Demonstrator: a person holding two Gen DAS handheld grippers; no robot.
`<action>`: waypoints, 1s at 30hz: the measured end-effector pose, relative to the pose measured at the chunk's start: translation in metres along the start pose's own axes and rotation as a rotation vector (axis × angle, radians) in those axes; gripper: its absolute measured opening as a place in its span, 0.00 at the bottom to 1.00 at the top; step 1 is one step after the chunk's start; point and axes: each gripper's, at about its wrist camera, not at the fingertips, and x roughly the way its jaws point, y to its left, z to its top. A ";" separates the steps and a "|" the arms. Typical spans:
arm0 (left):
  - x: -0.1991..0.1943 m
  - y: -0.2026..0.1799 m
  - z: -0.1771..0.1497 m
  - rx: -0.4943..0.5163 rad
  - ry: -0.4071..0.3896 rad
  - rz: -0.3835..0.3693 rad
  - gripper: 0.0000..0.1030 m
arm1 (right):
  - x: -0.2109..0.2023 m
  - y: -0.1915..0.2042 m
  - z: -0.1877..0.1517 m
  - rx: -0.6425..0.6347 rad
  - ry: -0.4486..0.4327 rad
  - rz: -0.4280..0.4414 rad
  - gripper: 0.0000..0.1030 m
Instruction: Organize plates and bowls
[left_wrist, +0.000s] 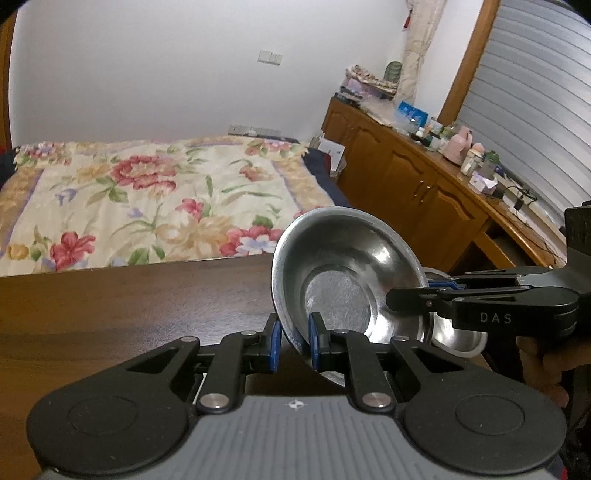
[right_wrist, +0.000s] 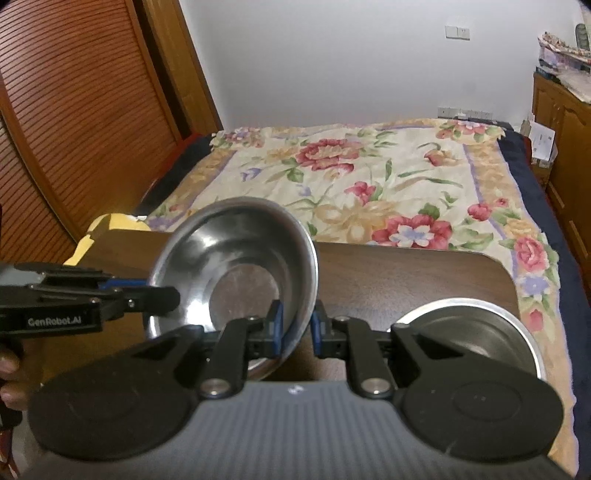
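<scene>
Above the dark wooden table: scene of two handheld grippers sharing one bowl.

Landmark: table, dark brown, with rounded far right corner; all places given relative to it.

Held stainless-steel bowl: lifted clear of the table near its front edge, tipped on its side, hollow facing the cameras; seen also from the right wrist.

Left gripper: blue pads closed on the bowl's lower rim, one pad inside the wall, one outside; seen from the right wrist reaching in from the table's left side, pinching the rim.

Right gripper: jaws clamped on the bowl's rim at the side nearer the table's right end, rim passing between the pads; seen from the left wrist entering from the right.

Second steel bowl: resting on the table near its front right corner, partly hidden by the gripper body; visible in the left-wrist view behind and below the held bowl.

Floral bedspread: beyond the table's far edge.

Wooden cabinet: beyond the table to the right, top crowded with small items.
</scene>
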 end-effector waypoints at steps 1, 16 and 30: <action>-0.003 -0.002 -0.001 0.003 -0.004 -0.002 0.16 | -0.003 0.001 -0.001 -0.002 -0.004 -0.004 0.17; -0.052 -0.027 -0.020 0.045 -0.053 -0.029 0.16 | -0.048 0.012 -0.019 0.020 -0.058 -0.008 0.17; -0.079 -0.037 -0.068 0.031 -0.033 -0.047 0.16 | -0.070 0.024 -0.058 0.027 -0.050 0.003 0.17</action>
